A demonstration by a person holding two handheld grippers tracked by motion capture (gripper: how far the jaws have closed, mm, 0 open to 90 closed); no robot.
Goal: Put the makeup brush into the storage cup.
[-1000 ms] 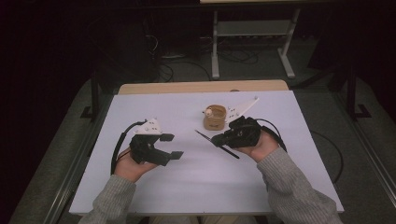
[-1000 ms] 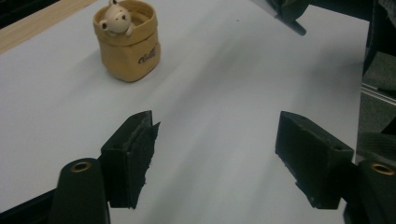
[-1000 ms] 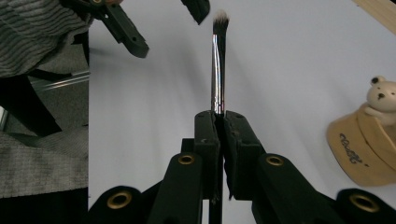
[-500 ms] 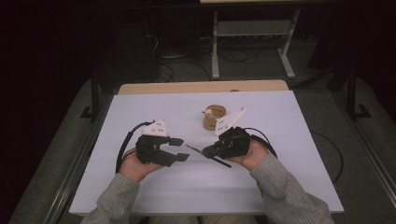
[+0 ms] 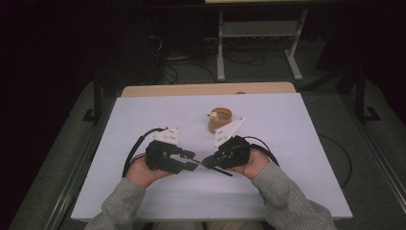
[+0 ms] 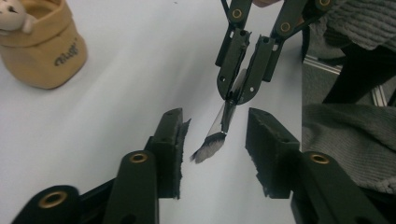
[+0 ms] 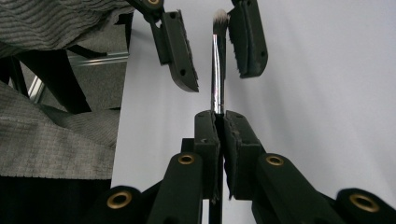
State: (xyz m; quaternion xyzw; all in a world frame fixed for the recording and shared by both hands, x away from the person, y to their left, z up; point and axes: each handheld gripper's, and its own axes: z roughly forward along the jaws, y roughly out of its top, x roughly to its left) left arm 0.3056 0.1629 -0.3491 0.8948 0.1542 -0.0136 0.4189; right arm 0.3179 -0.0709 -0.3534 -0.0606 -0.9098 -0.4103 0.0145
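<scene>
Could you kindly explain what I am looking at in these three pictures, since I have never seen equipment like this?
A person sits at a white table holding a hand-operated two-jaw gripper in each hand. The high view looks down from above; the other two come from cameras riding on each gripper. The right gripper is shut on a small makeup brush, offering its bristle end between the open jaws of the left gripper, which have not closed on it. Farther back on the table stands a tan pouch-shaped holder with a little toy animal at its rim.
</scene>
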